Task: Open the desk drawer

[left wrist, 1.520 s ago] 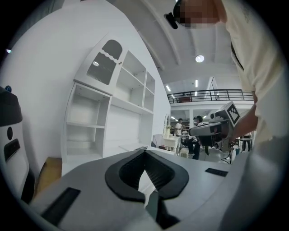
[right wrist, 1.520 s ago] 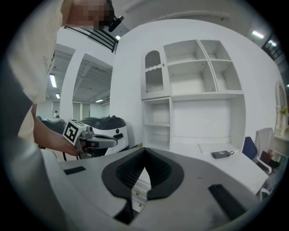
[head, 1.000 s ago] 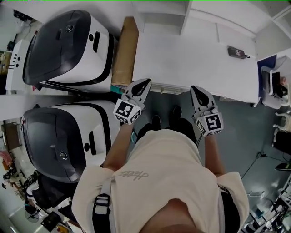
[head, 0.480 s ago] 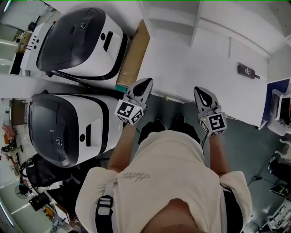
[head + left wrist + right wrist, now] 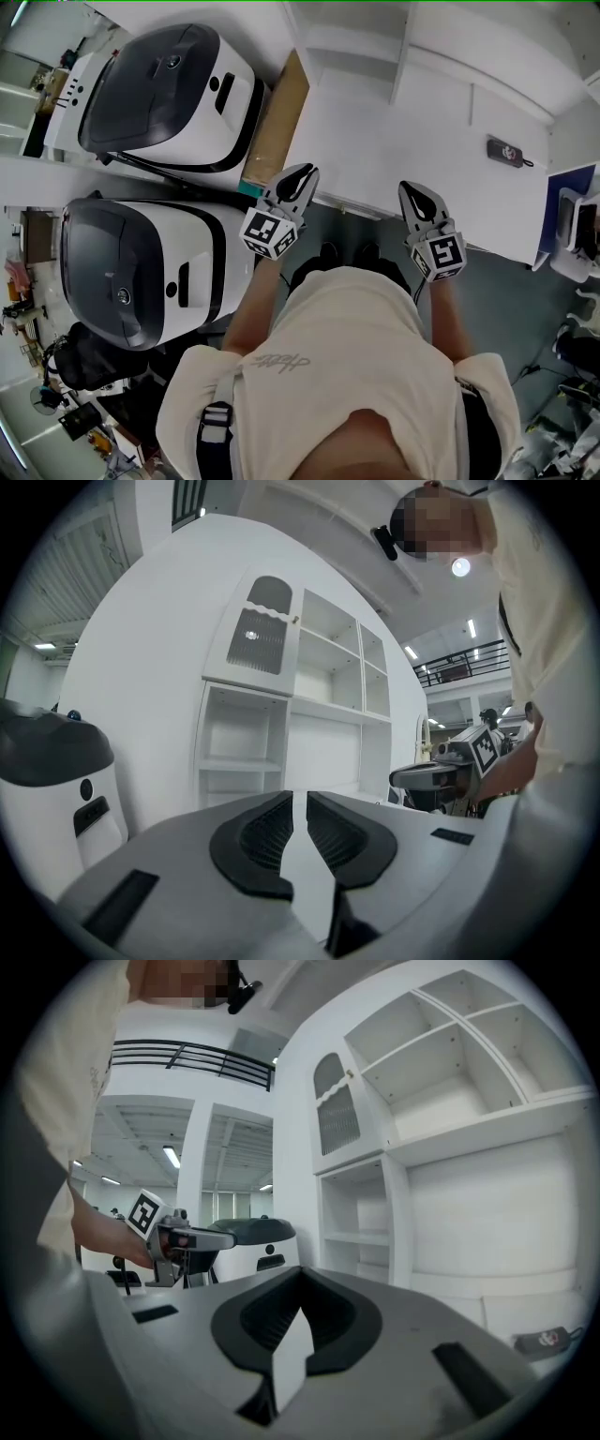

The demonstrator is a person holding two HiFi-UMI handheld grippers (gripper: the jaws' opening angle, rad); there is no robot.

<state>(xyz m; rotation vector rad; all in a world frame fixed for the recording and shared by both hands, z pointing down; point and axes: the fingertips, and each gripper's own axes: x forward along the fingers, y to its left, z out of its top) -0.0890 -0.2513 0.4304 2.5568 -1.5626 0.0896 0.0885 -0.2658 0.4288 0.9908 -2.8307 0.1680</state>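
At the near edge of the white surface [image 5: 394,141], seen from above, the desk drawer itself cannot be made out; only the desk's front lip shows, so where the drawer sits along it cannot be told. Both tools hover just in front of that lip, over the grey floor [image 5: 506,291], touching nothing. The left gripper [image 5: 305,173] points at the surface's near left corner; its fingers [image 5: 258,841] stand a narrow slit apart with nothing between them. The right gripper [image 5: 412,190] is further along the edge, toward the middle, and its fingers [image 5: 333,1326] meet at the tips and are empty. Each carries a marker cube at its rear, the left cube [image 5: 269,232] and the right cube [image 5: 441,255], held by a person in a cream shirt [image 5: 347,375] whose dark shoes [image 5: 323,255] show between the tools. On the surface, far right, lies a small dark device [image 5: 506,152]. White open shelving [image 5: 328,714] rises at the back of the desk. A brown cardboard piece [image 5: 277,122] stands against the desk's left end, and beyond it sit two large white-and-dark-grey machines, one [image 5: 159,89] behind the other [image 5: 141,272].
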